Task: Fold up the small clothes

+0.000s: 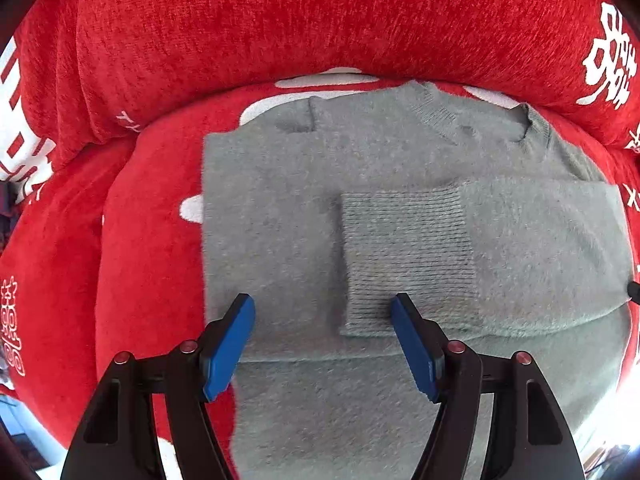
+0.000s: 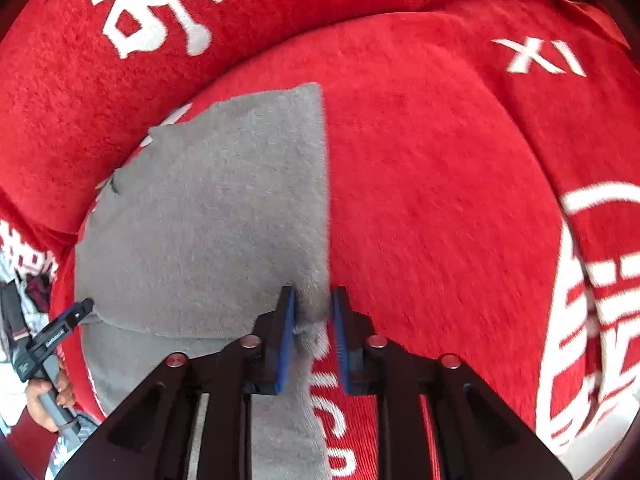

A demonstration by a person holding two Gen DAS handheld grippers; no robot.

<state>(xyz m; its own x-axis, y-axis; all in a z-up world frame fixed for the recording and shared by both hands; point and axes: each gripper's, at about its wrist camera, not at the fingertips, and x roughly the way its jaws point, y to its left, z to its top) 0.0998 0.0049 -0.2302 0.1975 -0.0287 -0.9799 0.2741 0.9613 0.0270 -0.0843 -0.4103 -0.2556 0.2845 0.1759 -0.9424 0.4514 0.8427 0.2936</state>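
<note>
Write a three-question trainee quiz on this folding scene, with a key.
1. True or false: the left gripper is clamped on the sweater.
2. What lies folded across the sweater's body, ending in a ribbed cuff?
A. a sleeve
B. a sock
C. a towel
3. Fill in: the sweater's edge sits between the blue pads of the ___ gripper.

Key
1. False. Its jaws stand wide open above the sweater, with nothing pressed between the pads.
2. A. The sleeve comes in from the right side of the left wrist view and lies flat on the body.
3. right
</note>
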